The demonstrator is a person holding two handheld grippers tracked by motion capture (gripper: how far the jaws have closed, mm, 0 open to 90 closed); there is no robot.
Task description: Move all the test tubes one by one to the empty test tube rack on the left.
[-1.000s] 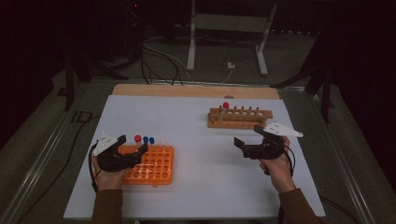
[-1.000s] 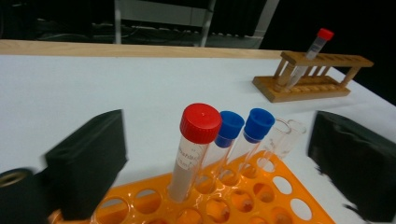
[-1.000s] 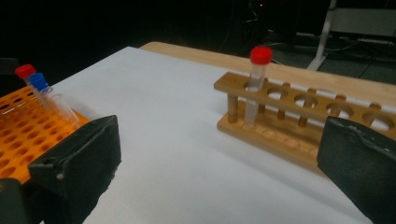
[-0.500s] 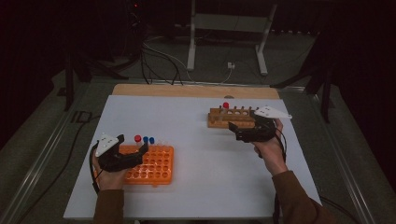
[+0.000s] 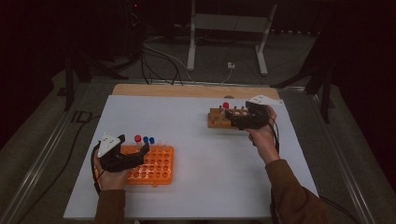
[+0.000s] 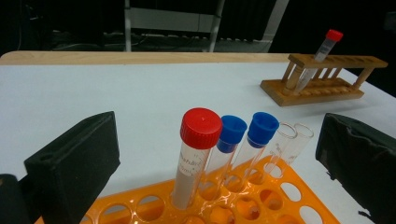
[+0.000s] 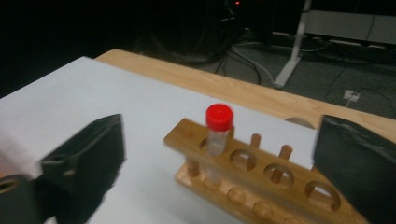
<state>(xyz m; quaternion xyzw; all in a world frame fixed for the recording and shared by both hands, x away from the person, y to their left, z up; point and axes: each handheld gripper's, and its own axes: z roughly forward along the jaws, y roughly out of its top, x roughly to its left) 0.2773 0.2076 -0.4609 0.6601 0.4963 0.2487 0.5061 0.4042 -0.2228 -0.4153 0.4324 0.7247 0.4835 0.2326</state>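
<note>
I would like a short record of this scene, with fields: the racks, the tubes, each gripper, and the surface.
orange rack: plastic, many holes, at the near left of the table
tubes in orange rack: one red-capped tube, two blue-capped tubes, two uncapped tubes, all in the back row
wooden rack: far right, holds one red-capped tube, tilted
left gripper: open, beside the orange rack
right gripper: open, at the wooden rack, jaws either side of it
surface: white table top, wooden strip at the far edge

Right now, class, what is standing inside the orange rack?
The orange rack holds one red-capped tube, two blue-capped tubes and two uncapped tubes. Their bottoms are hidden inside the rack.
</note>
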